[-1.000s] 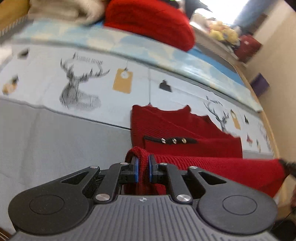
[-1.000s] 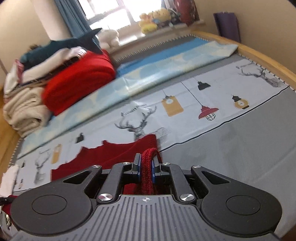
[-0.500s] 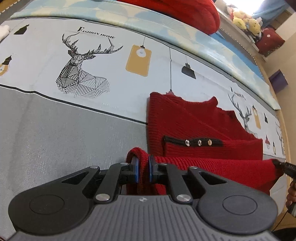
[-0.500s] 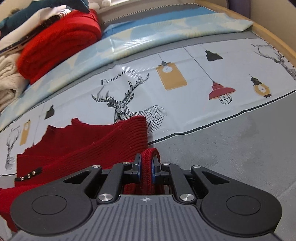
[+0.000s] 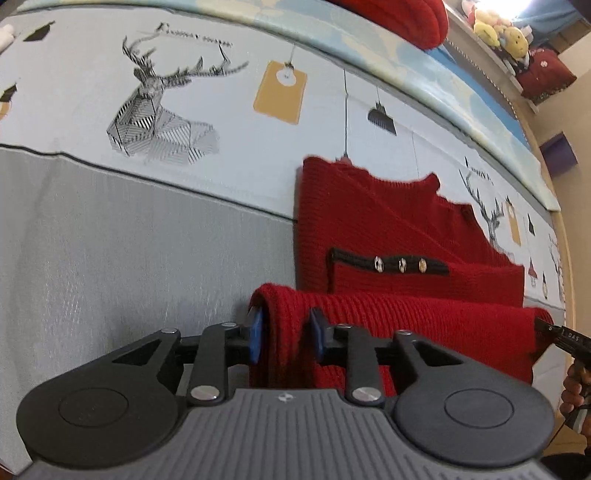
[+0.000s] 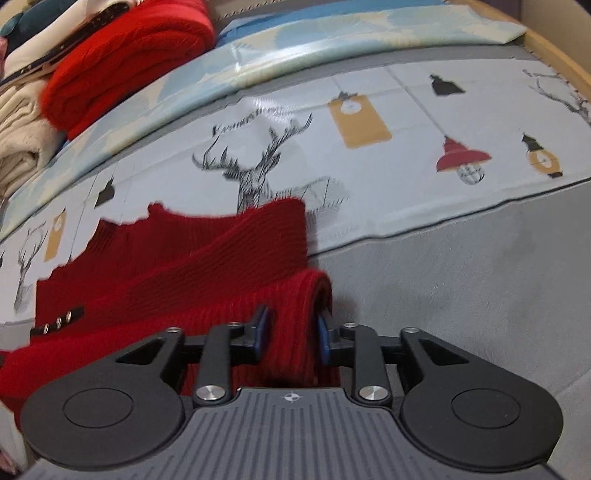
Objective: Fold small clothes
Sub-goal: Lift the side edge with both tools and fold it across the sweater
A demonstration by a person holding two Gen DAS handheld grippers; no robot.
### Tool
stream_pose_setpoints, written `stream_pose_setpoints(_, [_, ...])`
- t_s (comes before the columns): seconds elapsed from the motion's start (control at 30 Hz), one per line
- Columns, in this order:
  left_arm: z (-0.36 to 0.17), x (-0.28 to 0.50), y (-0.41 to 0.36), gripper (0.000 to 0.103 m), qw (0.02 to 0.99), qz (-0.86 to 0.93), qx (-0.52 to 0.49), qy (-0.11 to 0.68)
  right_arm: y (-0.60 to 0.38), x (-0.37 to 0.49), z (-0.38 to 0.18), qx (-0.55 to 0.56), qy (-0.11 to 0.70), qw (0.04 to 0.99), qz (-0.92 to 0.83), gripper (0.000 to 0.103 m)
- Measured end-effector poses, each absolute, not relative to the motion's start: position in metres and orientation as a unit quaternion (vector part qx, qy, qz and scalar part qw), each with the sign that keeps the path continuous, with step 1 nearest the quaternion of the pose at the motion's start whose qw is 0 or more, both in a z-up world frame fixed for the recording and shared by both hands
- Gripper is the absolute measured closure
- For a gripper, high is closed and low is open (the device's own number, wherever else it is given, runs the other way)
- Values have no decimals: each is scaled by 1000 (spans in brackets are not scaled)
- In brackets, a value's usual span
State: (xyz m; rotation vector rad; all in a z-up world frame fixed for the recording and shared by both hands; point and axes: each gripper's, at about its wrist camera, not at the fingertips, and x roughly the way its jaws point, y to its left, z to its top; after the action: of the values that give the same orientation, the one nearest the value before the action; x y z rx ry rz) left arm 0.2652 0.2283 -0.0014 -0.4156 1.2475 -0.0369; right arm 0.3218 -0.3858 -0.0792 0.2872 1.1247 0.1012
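Observation:
A small red knit sweater (image 5: pixel 388 236) lies on the printed bed cover, with a black strap carrying three metal buttons (image 5: pixel 400 264). Its near hem is folded up into a thick roll. My left gripper (image 5: pixel 286 334) is open, its blue pads apart on either side of the roll's left end. My right gripper (image 6: pixel 291 330) is open too, straddling the roll's right end (image 6: pixel 295 295). The sweater also shows in the right wrist view (image 6: pixel 184 251), with the buttons (image 6: pixel 57 319) at far left. The right gripper's tip appears at the left view's right edge (image 5: pixel 565 338).
The bed cover (image 5: pixel 166 122) has deer and lamp prints above a grey band (image 5: pixel 110 258). A stack of folded clothes, red (image 6: pixel 122 62) and cream (image 6: pixel 18 144), sits at the back. Plush toys (image 5: pixel 498 29) line the window sill. A wooden bed edge (image 6: pixel 554 51) runs along the right.
Both grippers went from shut on the sweater's hem to open. They carried the hem forward onto the sweater's body and lowered it toward the bed.

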Motion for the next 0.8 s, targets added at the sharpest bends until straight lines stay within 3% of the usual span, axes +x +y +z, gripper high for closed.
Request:
stream_pose_setpoints(0.1, [-3,261,223,67,786,-25,-184,590,-384,316,-84,136,552,819,71,69])
stream_pose_setpoints(0.33, [0,257,212,67,787,-37,-168,593,-372,308,-86,118,567,810,92,68])
stream_pose_setpoints(0.37, [0,257,211,72,788,-35,-167,592,-371,309,-86,117,568,810,91,69])
stream_pose_setpoints(0.4, [0,257,211,82,789,-33,-168,591,-370,309,-85,117,566,811,89,75])
stream_pose_setpoints(0.47, [2,259,212,86,794,-30,-168,584,-369,311,-83,123,560,814,93,93])
stream_pose_setpoints(0.8, [18,271,236,88,816,4,-262,515,-387,323,-59,215,461,859,64,96])
